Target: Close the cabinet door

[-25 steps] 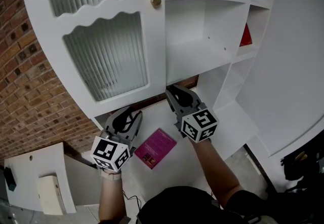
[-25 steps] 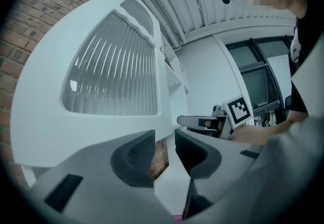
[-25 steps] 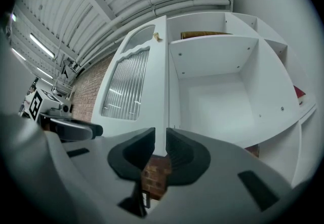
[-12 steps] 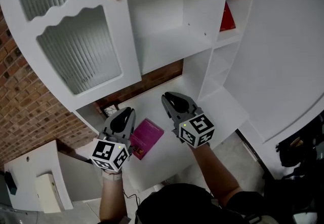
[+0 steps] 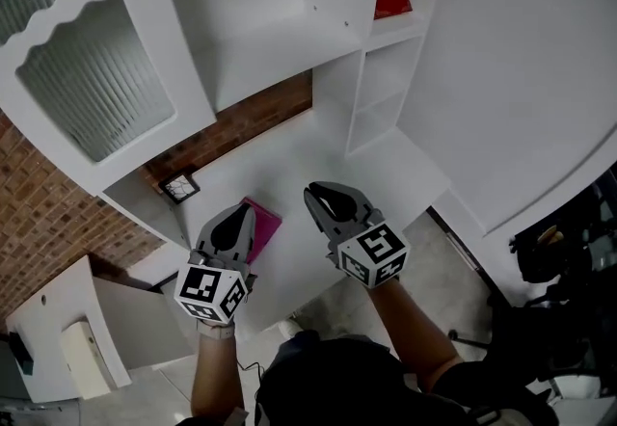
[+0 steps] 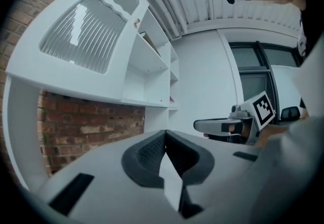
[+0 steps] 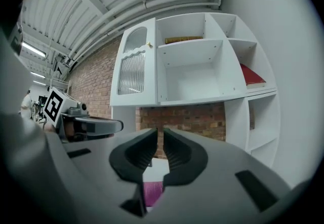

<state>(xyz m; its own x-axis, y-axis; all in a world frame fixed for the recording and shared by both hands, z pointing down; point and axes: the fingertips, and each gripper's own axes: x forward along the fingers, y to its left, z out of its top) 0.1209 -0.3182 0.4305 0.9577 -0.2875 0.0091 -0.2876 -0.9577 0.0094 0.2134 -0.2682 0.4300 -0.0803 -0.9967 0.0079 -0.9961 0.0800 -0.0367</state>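
The cabinet (image 5: 289, 29) is seen above the desk (image 5: 318, 159). Its glass-panelled door (image 5: 87, 77) lies flush over the left compartment, so the closing is judged done. The left gripper (image 5: 239, 212) and right gripper (image 5: 316, 193) are held low, well apart from the door. Both sets of jaws are pressed together on nothing, as no grip is needed.

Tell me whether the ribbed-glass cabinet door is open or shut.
Shut: the cabinet door lies flush with the shelves beside it, its knob edge meeting the divider.
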